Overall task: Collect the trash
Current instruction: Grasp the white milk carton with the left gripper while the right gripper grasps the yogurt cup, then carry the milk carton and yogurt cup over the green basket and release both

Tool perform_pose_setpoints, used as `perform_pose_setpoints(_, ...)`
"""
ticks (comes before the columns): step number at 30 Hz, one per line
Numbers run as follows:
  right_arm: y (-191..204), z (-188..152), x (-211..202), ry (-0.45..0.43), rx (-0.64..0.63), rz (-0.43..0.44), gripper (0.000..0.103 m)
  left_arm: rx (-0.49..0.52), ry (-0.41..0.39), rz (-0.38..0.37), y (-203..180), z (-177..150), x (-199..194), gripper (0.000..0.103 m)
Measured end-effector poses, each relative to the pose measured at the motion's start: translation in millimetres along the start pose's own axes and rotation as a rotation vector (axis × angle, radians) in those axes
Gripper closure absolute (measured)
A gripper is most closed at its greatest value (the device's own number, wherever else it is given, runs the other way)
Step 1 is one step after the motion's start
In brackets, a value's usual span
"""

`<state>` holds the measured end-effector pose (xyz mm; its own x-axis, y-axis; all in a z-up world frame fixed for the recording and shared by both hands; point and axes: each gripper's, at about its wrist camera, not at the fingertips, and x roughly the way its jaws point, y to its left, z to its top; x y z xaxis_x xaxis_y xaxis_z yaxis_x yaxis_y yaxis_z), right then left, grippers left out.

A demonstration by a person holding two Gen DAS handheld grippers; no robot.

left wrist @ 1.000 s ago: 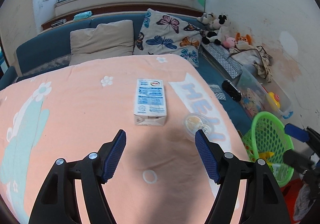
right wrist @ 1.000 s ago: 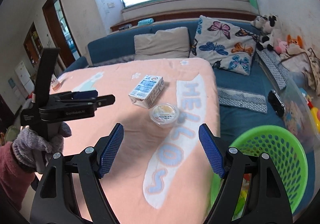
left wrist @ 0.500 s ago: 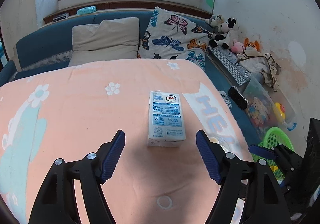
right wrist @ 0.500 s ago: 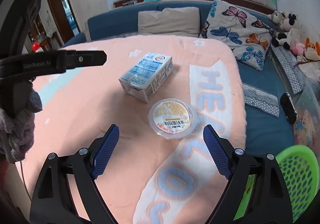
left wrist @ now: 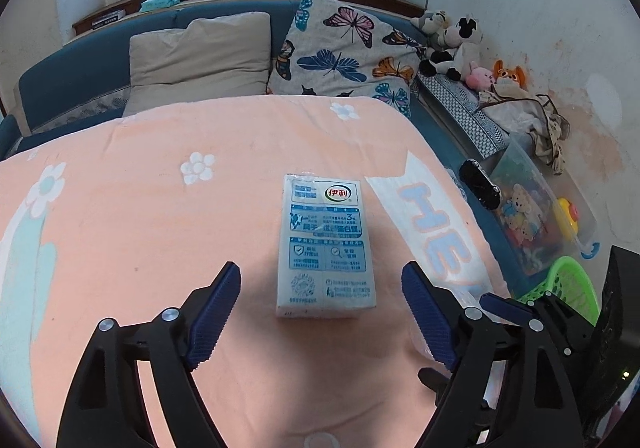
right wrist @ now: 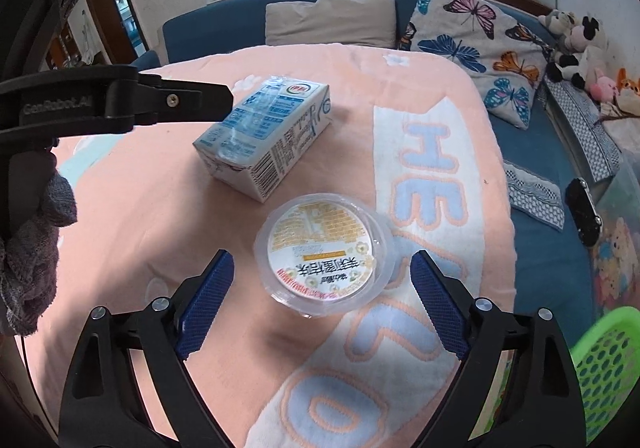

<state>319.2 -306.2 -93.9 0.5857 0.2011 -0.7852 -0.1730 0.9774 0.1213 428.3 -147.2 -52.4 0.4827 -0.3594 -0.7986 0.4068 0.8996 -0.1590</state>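
On the peach blanket (left wrist: 160, 215) a milk carton (left wrist: 326, 244) lies flat, print side up, its long axis running away from the left gripper (left wrist: 320, 312). That gripper hangs over the blanket with its jaws spread wide and has just been opening further; the near end of the carton sits in the gap between the blue pads (left wrist: 212, 314), touching neither. From the right wrist view the same carton (right wrist: 264, 135) lies at an angle, and just in front of it, close but apart, rests a round plastic cup (right wrist: 324, 252) with a printed foil lid, on the edge of the white band with blue letters. The right gripper (right wrist: 320, 304) is also spread, its jaws having just been opening; the cup lies between the pads (right wrist: 438, 308) and slightly ahead of them, with a clear gap on each side. Neither gripper holds anything. In the right wrist view the left gripper (right wrist: 120, 103) reaches in from the left above the carton, held by a hand in a grey knit glove (right wrist: 32, 244). A green basket (right wrist: 604, 364) shows at the lower right, below the blanket's edge; the left wrist view catches it (left wrist: 568, 284) behind the right gripper (left wrist: 516, 312). Beyond the blanket are a blue sofa (left wrist: 80, 75), a beige pillow (left wrist: 200, 47), a butterfly cushion (left wrist: 344, 55) and plush toys (left wrist: 452, 39) by the wall.
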Motion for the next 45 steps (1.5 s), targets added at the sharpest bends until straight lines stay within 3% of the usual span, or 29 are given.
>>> perform_pose_setpoints(10,-5,-1,4,0.007,0.014,0.038,0.034,0.009,0.03,0.015,-1,4,21,0.022)
perform_pose_setpoints(25,-9,-10,-18,-0.014,0.017,0.028,0.035,0.016,0.081,0.035,-3,10,53,0.022)
perform_pose_setpoints(32,-16,-16,-30,-0.021,0.035,0.016,0.035,0.005,0.1,0.036,-1,9,66,0.038)
perform_pose_setpoints(45,-25,-35,-67,-0.048,0.064,-0.008,0.035,0.041,0.016,0.023,-17,-12,13,0.04)
